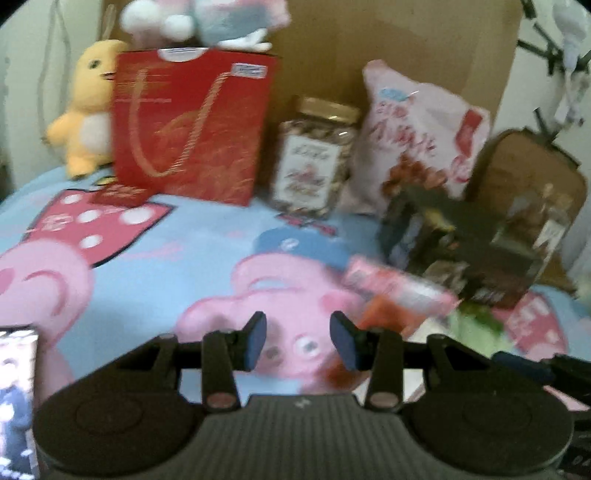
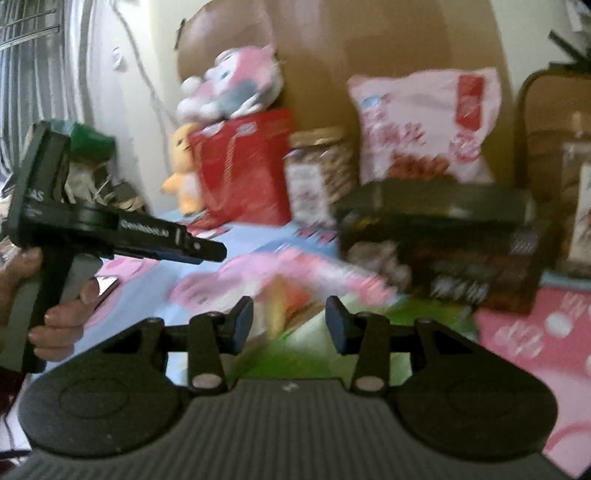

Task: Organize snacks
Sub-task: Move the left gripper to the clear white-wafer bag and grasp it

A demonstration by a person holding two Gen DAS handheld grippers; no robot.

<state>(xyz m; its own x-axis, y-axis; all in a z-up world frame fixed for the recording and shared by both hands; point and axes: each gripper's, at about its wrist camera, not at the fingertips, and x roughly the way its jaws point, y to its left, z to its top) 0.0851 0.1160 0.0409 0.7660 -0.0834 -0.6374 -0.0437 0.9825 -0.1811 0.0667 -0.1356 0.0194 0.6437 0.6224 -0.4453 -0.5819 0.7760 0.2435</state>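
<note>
My left gripper [image 1: 299,341] hangs open over the cartoon-print blanket [image 1: 192,258], with nothing between its blue pads. Right of it lie a pink snack packet [image 1: 399,288] and an orange one [image 1: 384,317]. Behind them stand a dark snack box [image 1: 461,243], a big pink snack bag [image 1: 417,136], a gold-lidded jar [image 1: 314,158] and a red gift bag [image 1: 192,125]. My right gripper [image 2: 290,321] is open too, empty, above the pink packet [image 2: 332,273] and a green packet [image 2: 332,343]. The dark box [image 2: 443,251] is just beyond. A hand [image 2: 55,321] holds the left gripper [image 2: 210,254] at the left.
A yellow plush toy [image 1: 85,110] and a pink-and-white plush [image 1: 207,22] sit by the red bag. Cardboard [image 1: 388,48] backs the row. A brown container [image 1: 528,184] stands at the far right. A phone [image 1: 18,398] lies at the lower left. Both views are motion-blurred.
</note>
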